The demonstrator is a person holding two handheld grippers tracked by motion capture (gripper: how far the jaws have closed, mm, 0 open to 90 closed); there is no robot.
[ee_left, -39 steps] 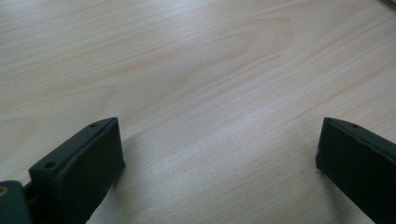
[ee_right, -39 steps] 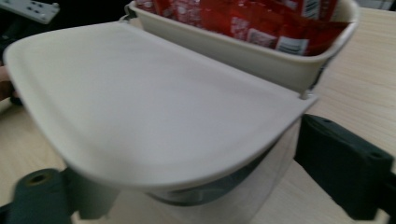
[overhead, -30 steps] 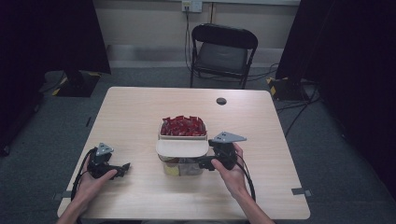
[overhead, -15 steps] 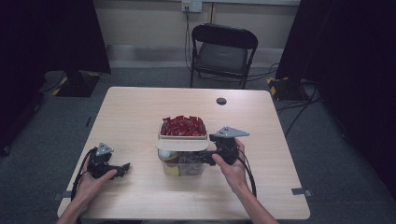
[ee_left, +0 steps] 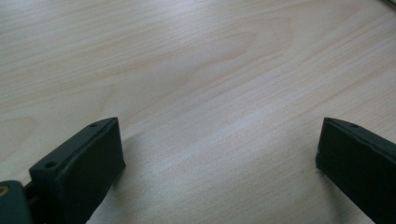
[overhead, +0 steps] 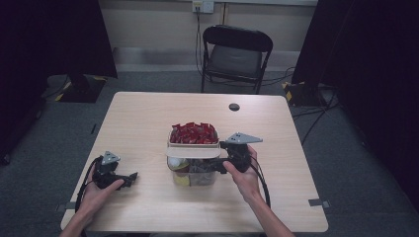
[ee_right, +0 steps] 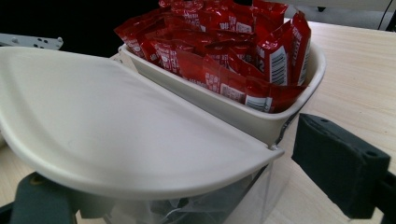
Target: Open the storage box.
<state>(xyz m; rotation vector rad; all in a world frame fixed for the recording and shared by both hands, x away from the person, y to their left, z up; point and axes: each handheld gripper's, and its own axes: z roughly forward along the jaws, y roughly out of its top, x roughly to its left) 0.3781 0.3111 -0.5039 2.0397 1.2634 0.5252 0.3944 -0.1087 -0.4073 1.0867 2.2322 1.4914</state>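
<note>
A clear plastic box [overhead: 193, 177] stands mid-table with a cream lid [overhead: 192, 151] lying tilted over it. Behind it, a cream tray [overhead: 193, 144] holds several red packets [overhead: 193, 133]. My right gripper [overhead: 217, 165] is at the box's right end. In the right gripper view the lid [ee_right: 116, 135] covers one jaw, and the other jaw stands a little apart beside the tray's corner [ee_right: 280, 123], so the gripper [ee_right: 177, 172] is open. My left gripper [overhead: 129, 177] rests on the table to the left, open over bare wood [ee_left: 217, 140].
A small black disc [overhead: 234, 106] lies near the table's far edge. A black folding chair [overhead: 237, 54] stands behind the table. Cables trail from both grippers toward the near edge.
My right hand has edged slightly away from me beside the box, and the lid now looks narrower from above. The left gripper has stayed put.
</note>
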